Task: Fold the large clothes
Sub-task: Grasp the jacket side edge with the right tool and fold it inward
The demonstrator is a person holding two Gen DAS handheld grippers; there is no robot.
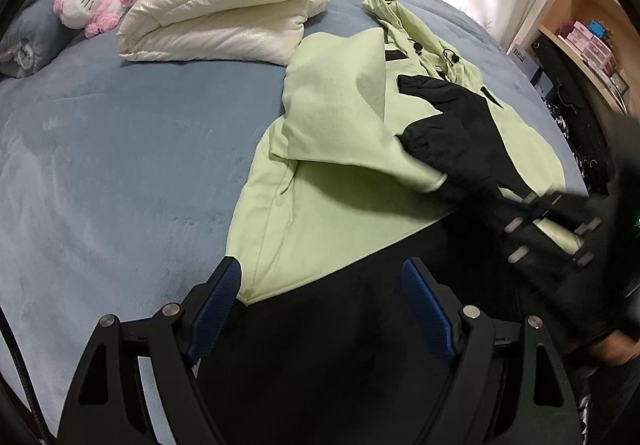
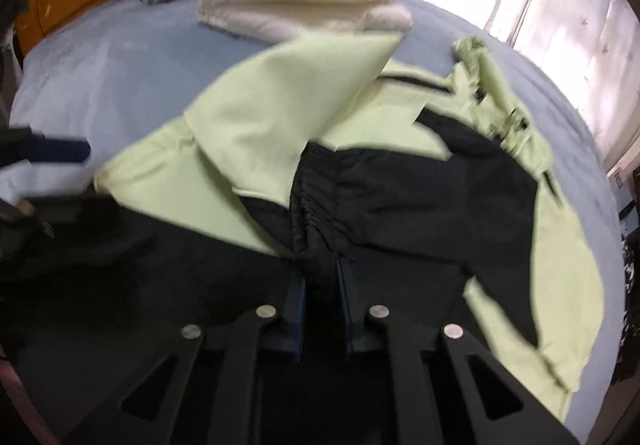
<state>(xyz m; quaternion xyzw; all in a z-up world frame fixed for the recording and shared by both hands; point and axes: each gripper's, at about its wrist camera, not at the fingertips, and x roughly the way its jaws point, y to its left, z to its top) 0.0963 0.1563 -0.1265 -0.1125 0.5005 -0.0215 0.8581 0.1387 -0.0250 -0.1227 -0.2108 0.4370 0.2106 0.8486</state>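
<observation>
Across the middle of both wrist views lies the pale green and black hooded jacket [image 1: 332, 133], spread on the soft blue-grey bed cover [image 1: 120, 173], its hood [image 1: 394, 11] toward the top of the frame and its black lower part toward the bottom edge. One green front panel is turned over onto the body, its pointed corner aimed at the upper centre of the left wrist view. At the bottom of that view the left gripper [image 1: 322, 309] hangs over the jacket's black hem with its blue-padded fingers [image 1: 218, 305] standing wide apart and no cloth between them; the left pad sits just beside the jacket's lower green corner. In the right wrist view, which is blurred, the right gripper [image 2: 320, 277] sits at the bottom centre with its jaws drawn narrow, pinching the gathered elastic cuff of the black sleeve [image 2: 400, 197], which runs from there toward the upper right over the jacket's chest. Seen from the left wrist camera, that same gripper enters from the right edge, smeared by motion, with the black sleeve stretching up and left from it. Behind the jacket, in the upper centre, a folded cream-white puffy coat [image 1: 224, 5] rests on the bed, and at the upper left a pink and white plush cat toy [image 1: 94, 1] leans on a rolled blue-grey blanket [image 1: 36, 33].
</observation>
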